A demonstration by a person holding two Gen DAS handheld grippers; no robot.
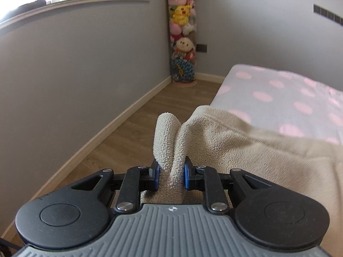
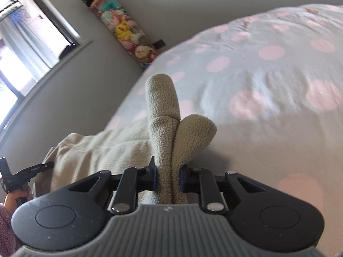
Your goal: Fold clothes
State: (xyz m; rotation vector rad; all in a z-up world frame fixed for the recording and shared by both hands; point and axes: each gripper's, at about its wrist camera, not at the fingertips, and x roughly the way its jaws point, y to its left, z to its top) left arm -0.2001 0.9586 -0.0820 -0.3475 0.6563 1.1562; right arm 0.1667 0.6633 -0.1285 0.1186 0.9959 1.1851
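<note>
Left wrist view, left to right: window sill (image 1: pixel 75 3) along the grey wall, wood floor (image 1: pixel 133 128) below it, a tall clear tube of plush toys (image 1: pixel 182 32) standing in the corner, then the bed (image 1: pixel 278 94) with its grey cover and pink dots.

Your left gripper (image 1: pixel 171 174) has its blue pads pinched on a doubled fold of the cream fleece garment (image 1: pixel 246 150). Two rounded lobes of fabric stick up past the fingertips. The rest of the garment runs off to the right, draped over the near edge of the bed.

Right wrist view, left to right: your left hand (image 2: pixel 16 199), pink fuzzy sleeve at the wrist, holds the other gripper's handle at the frame edge; its tip meets the garment's far end, though the jaws are too small to read from here. Window (image 2: pixel 32 32) and toy tube lie behind. Smooth cream fabric stretches between the two grippers, lying on the bed.

Your right gripper (image 2: pixel 168 178) is likewise clamped on a bunched fold of fleece, two lobes standing above the pads, one taller. Dotted bed cover fills the right side, slightly blurred.
</note>
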